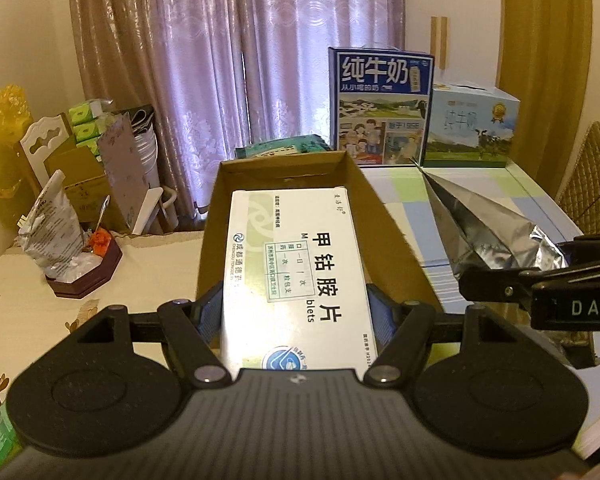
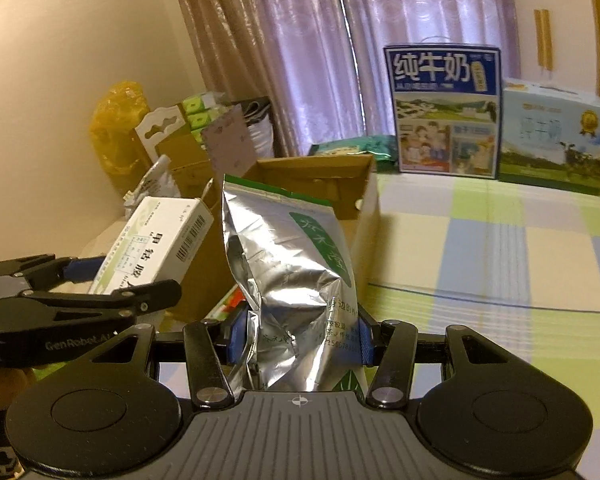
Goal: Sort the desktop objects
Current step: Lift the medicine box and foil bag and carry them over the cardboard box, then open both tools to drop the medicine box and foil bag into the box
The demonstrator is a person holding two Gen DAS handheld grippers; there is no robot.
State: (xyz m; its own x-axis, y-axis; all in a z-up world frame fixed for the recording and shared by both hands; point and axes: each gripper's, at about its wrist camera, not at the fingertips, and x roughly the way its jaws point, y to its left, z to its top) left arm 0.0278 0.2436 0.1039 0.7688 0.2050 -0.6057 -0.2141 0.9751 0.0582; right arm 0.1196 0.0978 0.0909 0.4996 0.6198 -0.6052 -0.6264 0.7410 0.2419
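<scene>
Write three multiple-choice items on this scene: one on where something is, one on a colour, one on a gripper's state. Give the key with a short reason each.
1. Where is the white medicine box?
A. Flat on the checked tablecloth
B. Held by the left gripper in front of the open cardboard box
C. On top of the milk cartons

2. What is the main colour of the taller milk carton by the curtain?
A. Dark blue
B. Red
C. Black

3. What state is the right gripper in?
A. Open, holding nothing
B. Shut on the medicine box
C. Shut on the silver foil pouch

Key: 1 B, the blue-padded fingers press on both sides of the box, with the cardboard box behind it. 2 A, its top panel and edges are dark blue. 3 C, the pouch is pinched between the fingers in the right wrist view.
</scene>
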